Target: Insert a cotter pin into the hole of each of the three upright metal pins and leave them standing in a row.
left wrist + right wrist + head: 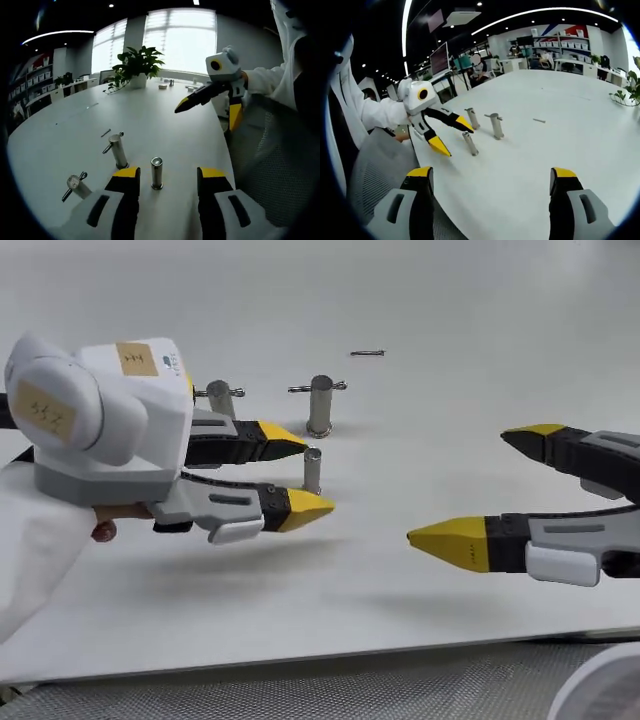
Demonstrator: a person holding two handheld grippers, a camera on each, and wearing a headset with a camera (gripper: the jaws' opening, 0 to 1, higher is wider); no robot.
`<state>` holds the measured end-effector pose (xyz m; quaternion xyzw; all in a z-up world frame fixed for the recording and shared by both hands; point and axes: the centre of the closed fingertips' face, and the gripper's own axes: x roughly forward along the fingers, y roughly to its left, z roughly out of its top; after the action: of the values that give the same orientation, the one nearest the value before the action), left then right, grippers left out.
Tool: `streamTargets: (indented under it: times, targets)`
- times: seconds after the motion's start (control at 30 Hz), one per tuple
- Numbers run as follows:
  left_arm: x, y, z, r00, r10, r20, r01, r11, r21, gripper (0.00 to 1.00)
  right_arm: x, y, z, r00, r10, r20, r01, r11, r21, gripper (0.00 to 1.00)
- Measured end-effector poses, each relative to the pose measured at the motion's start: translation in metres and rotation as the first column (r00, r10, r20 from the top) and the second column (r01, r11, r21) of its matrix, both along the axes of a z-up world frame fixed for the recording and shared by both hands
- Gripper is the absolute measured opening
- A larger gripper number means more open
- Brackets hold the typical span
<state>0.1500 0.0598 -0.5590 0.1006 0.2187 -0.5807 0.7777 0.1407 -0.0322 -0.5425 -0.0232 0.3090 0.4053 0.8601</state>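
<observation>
- Metal pins (320,405) stand upright, three together, on the white bench (450,320). The far-left pin (220,397) and the middle one each hold a fitted cotter pin (300,389) crosswise.
- The bare pin (312,470) stands nearest, at the mouth of the left gripper (319,477), whose jaws are spread.
- A loose cotter pin (367,353) lies beyond the row.
- The right gripper (455,485) hovers spread wide, well apart from the pins.

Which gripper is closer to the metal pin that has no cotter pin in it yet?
Left. The left gripper has the bare metal pin between its open fingers; the right gripper hangs open, well apart to the side.
</observation>
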Motion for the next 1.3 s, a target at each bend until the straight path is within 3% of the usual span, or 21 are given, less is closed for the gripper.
streamTargets:
  times: [0.2, 0.27, 0.37, 0.47, 0.57, 0.67, 0.9, 1.0, 1.13, 1.17, 1.3]
  targets:
    - [-0.01, 0.005, 0.0, 0.999, 0.013, -0.044, -0.014, 1.0, -0.013, 0.61, 0.002, -0.002, -0.001, 1.0, 0.004, 0.0, -0.004, 1.0, 0.002, 0.95]
    - [-0.014, 0.005, 0.002, 0.996, 0.026, -0.081, -0.03, 0.999, -0.045, 0.69, 0.003, -0.002, -0.001, 1.0, 0.006, 0.001, -0.006, 1.0, 0.004, 0.95]
    - [-0.018, 0.005, 0.007, 0.994, 0.043, -0.098, -0.05, 0.996, -0.073, 0.86, 0.003, -0.003, -0.002, 1.0, 0.013, -0.003, -0.013, 1.0, -0.003, 0.95]
    - [-0.021, 0.008, 0.008, 0.99, 0.062, -0.124, -0.071, 0.995, -0.073, 0.98, 0.004, -0.005, -0.002, 1.0, 0.022, -0.004, -0.022, 1.0, -0.011, 0.95]
    - [-0.025, 0.012, 0.006, 0.988, 0.072, -0.137, -0.08, 0.995, -0.054, 0.99, 0.004, -0.007, -0.001, 0.999, 0.041, -0.001, -0.041, 0.998, -0.038, 0.95]
    - [-0.026, 0.017, 0.004, 0.983, 0.095, -0.158, -0.107, 0.992, -0.064, 0.99, 0.01, -0.009, -0.002, 0.998, 0.059, 0.001, -0.059, 0.997, -0.058, 0.95]
    - [-0.029, 0.028, 0.005, 0.981, 0.122, -0.154, -0.13, 0.991, -0.043, 0.99, 0.028, -0.015, 0.007, 0.989, 0.149, -0.014, -0.15, 0.983, -0.106, 0.94]
    - [-0.031, 0.033, 0.006, 0.976, 0.128, -0.175, -0.138, 0.99, -0.043, 0.99, 0.043, -0.019, 0.011, 0.982, 0.186, 0.009, -0.183, 0.971, -0.153, 0.93]
    - [-0.031, 0.038, 0.007, 0.975, 0.143, -0.172, -0.152, 0.988, -0.041, 0.99, 0.06, -0.021, 0.014, 0.972, 0.236, 0.002, -0.231, 0.951, -0.205, 0.89]
    - [-0.03, 0.04, 0.008, 0.973, 0.15, -0.178, -0.161, 0.986, -0.045, 0.99, 0.067, -0.022, 0.015, 0.965, 0.262, -0.002, -0.255, 0.939, -0.23, 0.88]
    - [-0.027, 0.041, 0.015, 0.97, 0.17, -0.176, -0.185, 0.98, -0.074, 0.99, 0.087, -0.023, 0.02, 0.955, 0.295, 0.009, -0.281, 0.918, -0.278, 0.84]
